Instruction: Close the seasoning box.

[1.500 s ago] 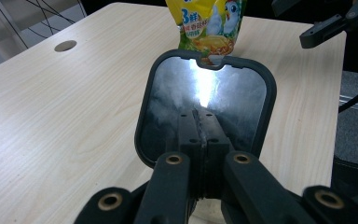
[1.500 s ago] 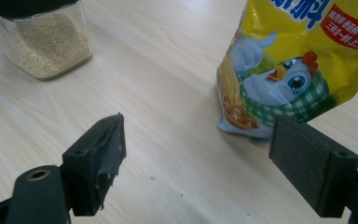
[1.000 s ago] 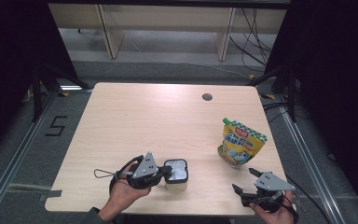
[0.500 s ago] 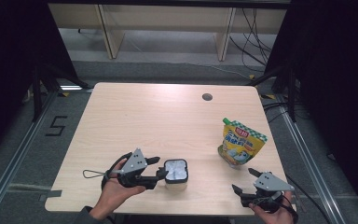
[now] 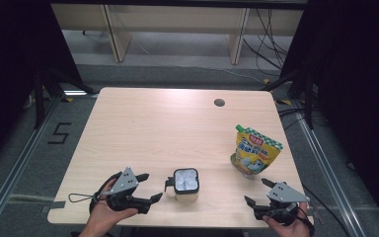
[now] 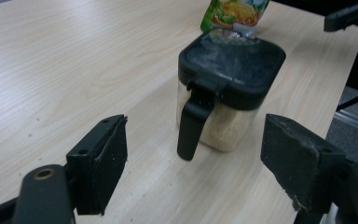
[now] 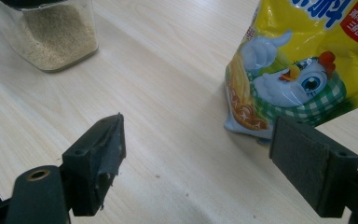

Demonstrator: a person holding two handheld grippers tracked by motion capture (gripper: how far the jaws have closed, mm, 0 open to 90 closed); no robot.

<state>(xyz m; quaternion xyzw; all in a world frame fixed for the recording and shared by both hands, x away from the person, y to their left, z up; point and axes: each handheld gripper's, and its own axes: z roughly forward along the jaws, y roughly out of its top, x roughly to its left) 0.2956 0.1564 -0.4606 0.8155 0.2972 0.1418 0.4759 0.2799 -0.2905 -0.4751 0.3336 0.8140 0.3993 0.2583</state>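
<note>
**Me:** Jar [image 5: 186,183] of grainy stuff sits near the front edge of the table [image 5: 143,128], black lid on, its handle [image 6: 192,122] pointing at my left tongs [image 5: 148,188]. Those have just been opening and now gape wide with nothing between them, just beside the handle. Right tongs [image 5: 256,192] are spread too, empty, near the yellow pouch [image 5: 254,151].

**Buddy:** So what's the worry?

**Me:** Probably clipping that handle if I swing back in carelessly. The jar looks light, so I'd guess it could skid or tip toward the edge. And the pouch stands upright, so a nudge from the right tongs might topple it.
</note>
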